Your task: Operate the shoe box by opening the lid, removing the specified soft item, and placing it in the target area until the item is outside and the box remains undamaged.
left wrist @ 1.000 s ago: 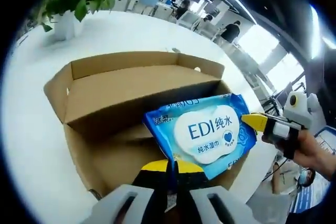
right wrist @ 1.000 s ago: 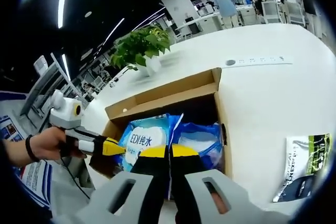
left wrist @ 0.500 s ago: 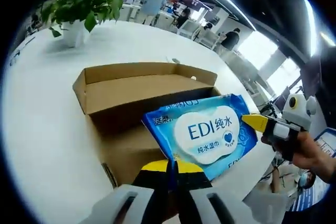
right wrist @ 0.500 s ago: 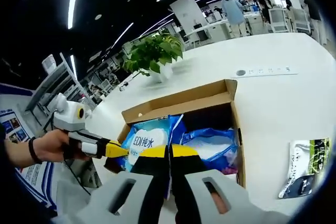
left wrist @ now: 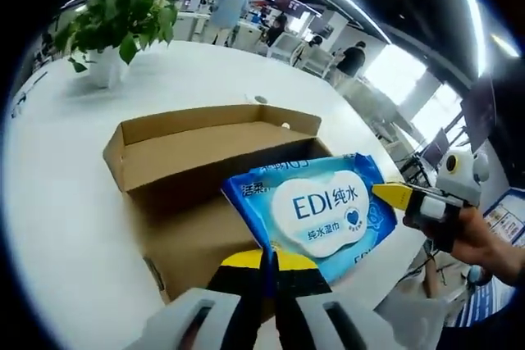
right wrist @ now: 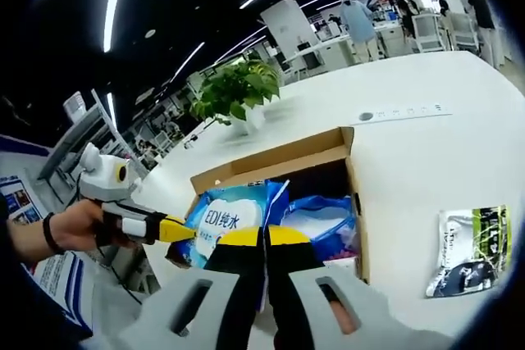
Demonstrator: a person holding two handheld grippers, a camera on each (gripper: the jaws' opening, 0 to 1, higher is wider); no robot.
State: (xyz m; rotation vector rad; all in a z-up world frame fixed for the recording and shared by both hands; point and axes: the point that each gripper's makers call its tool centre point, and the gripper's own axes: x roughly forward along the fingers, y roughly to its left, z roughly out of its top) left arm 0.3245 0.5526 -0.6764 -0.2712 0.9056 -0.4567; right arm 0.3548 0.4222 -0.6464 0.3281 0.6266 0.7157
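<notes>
The left gripper (left wrist: 269, 261) has its yellow-tipped jaws closed on one edge of a blue pack of wet wipes (left wrist: 321, 211), holding it up above the open cardboard box (left wrist: 205, 170). In the left gripper view the pack hangs over the box's near right corner, its white label facing the camera, and the right gripper (left wrist: 392, 195) comes in from the right with its yellow tip at the pack's far edge.

In the right gripper view the right gripper (right wrist: 264, 239) also has its jaws pressed together on an edge of the wet wipes (right wrist: 223, 220), so the pack is pinched from two sides. The left gripper (right wrist: 176, 229) reaches in from the left, held by a hand (right wrist: 66, 231) with a dark band at the wrist, and its yellow tip touches the pack's left edge.

The box (right wrist: 283, 157) sits on a white table (right wrist: 426, 153), its lid folded back on the far side. Inside it, below the raised pack, lies a second blue plastic bag (right wrist: 324, 220) with something white in it. A dark and green packet (right wrist: 463, 250) lies flat on the table, well apart from the box toward the right edge. A potted plant (right wrist: 234, 92) stands beyond the box near the table's far edge.
</notes>
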